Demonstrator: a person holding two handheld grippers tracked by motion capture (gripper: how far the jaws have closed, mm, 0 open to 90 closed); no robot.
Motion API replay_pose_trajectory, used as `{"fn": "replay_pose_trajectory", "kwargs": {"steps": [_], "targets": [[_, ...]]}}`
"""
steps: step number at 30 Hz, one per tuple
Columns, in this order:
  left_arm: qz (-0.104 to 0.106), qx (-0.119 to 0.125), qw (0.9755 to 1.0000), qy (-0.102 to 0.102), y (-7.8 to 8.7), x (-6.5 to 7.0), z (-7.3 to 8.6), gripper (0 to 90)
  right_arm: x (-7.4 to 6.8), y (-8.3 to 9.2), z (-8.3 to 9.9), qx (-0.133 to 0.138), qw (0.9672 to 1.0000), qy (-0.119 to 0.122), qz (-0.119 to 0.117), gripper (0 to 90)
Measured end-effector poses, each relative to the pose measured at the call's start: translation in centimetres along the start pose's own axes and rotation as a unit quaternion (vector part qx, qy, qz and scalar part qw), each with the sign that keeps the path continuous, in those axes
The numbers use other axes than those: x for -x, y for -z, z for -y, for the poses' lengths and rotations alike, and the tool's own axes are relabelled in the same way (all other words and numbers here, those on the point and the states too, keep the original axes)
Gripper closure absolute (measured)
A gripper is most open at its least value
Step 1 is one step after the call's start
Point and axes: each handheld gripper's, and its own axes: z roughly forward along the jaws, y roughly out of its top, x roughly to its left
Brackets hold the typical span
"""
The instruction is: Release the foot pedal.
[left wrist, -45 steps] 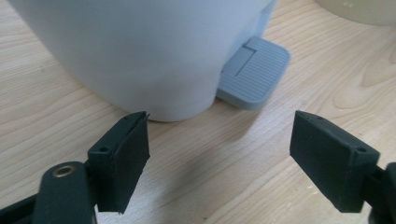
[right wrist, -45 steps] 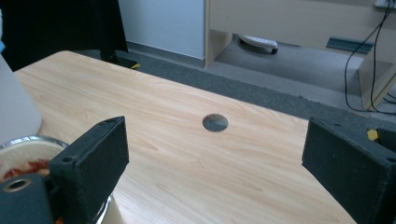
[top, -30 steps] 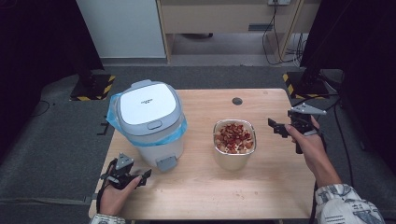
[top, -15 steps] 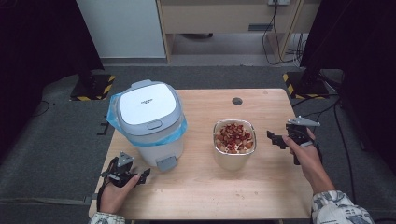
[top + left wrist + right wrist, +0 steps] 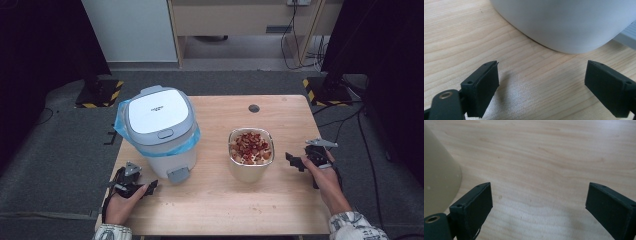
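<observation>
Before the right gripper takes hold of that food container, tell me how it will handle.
The container looks rigid, with smooth, slightly tapered walls, so the pads may slip upward. It is heaped to the rim with loose chunky food, so it is probably heavy for its size, and tilting could spill pieces. Its flat base on the table suggests it slides rather than rolls.

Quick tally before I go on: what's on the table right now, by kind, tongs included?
Pedal bins: 1, white with a blue liner
Metal bowls of food: 1
Tongs: 2, left tongs and right tongs, both open and holding nothing
Total: 4
</observation>
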Motion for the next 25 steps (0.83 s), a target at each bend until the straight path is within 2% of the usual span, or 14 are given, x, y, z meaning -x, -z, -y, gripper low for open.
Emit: {"fn": "replay_pose_trajectory", "kwargs": {"steps": [6,9,13,25], "targets": [[-0.004,-0.003,1.0,-0.004,-0.4,-0.1,0.1,8.8,-0.4,-0.6,1.7,-0.021,0.9997,0.005,0.008,7.1],[-0.003,-0.001,1.0,-0.003,-0.5,-0.2,0.1,7.7,-0.7,-0.7,1.9,-0.033,0.9993,0.011,0.014,6.9],[-0.003,0.002,1.0,-0.004,-0.6,-0.3,0.2,6.4,-1.4,-0.8,2.0,-0.044,0.9981,0.04,0.017,5.7],[-0.002,0.01,0.9999,-0.004,-0.7,-0.2,0.4,4.3,-2.1,0.0,2.7,-0.046,0.998,0.042,0.01,4.7]]}}
